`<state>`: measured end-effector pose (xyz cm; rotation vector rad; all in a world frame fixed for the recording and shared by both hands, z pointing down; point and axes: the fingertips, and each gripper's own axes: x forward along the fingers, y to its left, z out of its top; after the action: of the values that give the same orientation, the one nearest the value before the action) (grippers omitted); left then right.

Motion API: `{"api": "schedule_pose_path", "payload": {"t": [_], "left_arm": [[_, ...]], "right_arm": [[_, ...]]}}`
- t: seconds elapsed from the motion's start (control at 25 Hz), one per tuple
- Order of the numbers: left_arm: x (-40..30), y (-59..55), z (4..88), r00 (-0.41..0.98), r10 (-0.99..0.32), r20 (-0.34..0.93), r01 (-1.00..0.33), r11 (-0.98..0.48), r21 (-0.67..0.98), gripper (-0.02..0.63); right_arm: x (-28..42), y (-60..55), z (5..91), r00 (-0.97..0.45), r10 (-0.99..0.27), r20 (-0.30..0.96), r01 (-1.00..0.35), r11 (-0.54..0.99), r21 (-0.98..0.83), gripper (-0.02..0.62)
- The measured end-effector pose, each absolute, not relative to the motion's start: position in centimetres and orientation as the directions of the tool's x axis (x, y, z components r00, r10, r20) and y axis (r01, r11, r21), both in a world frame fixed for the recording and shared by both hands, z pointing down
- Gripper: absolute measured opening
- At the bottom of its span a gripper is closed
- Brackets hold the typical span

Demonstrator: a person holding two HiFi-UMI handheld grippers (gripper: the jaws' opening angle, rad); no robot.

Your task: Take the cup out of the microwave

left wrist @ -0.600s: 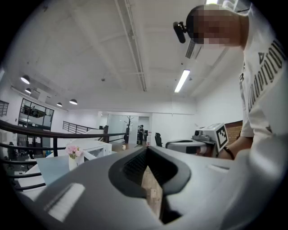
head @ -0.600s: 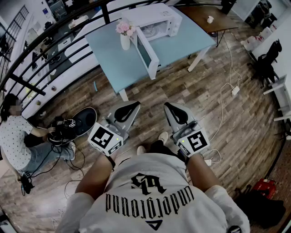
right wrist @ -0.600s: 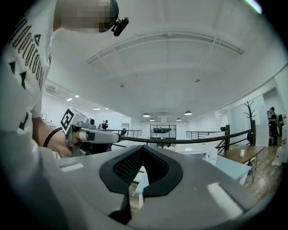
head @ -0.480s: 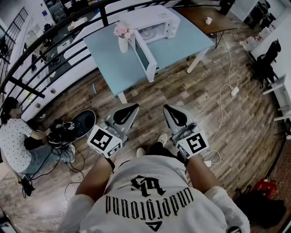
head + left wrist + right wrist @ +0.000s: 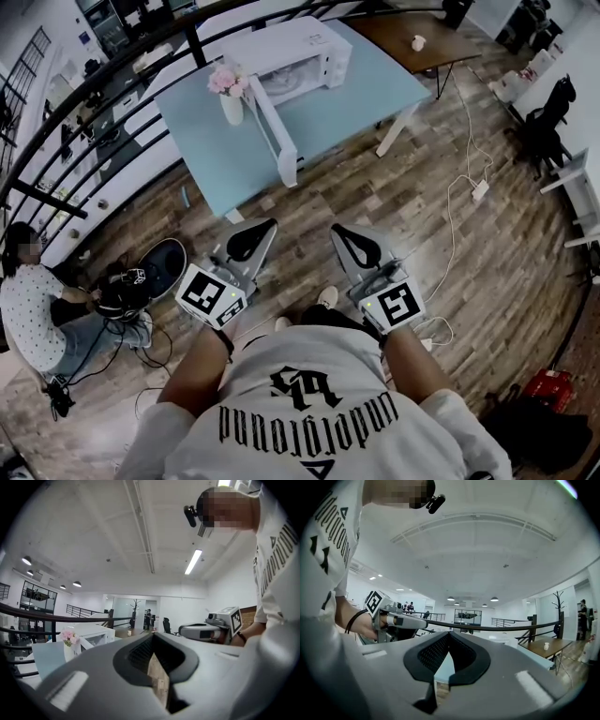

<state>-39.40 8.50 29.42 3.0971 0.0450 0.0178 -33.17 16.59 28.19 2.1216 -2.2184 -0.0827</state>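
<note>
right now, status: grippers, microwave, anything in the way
Both shut, empty: left gripper, right gripper, short of light blue table. White microwave, door open; cup not made out. White vase of pink flowers beside door.

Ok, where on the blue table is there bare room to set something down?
Two bare patches on the table: right of the open microwave door, out to the edge, and the near-left corner in front of the flower vase. The back is crowded by the microwave.
</note>
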Motion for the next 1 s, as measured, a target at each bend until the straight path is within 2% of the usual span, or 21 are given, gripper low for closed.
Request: {"api": "schedule_pose_path", "payload": {"t": [0.16,0.6,1.0], "left_arm": [[-34.7,9.9,29.3,0.997,0.075,0.008,0.075,-0.997,0.022,0.049],[-27.0,12.0,29.4,0.999,0.035,0.011,0.034,-0.999,0.015,0.050],[-21.3,13.5,29.5,0.993,0.117,0.006,0.117,-0.993,0.030,0.050]], "right_arm": [[-28.8,17.6,28.7,-0.047,-0.998,0.036,-0.995,0.050,0.090,0.003],[-21.4,20.5,28.9,-0.071,-0.996,0.053,-0.992,0.076,0.102,0.003],[-16.4,22.2,28.3,0.014,-0.999,0.040,-0.996,-0.010,0.093,0.003]]}}
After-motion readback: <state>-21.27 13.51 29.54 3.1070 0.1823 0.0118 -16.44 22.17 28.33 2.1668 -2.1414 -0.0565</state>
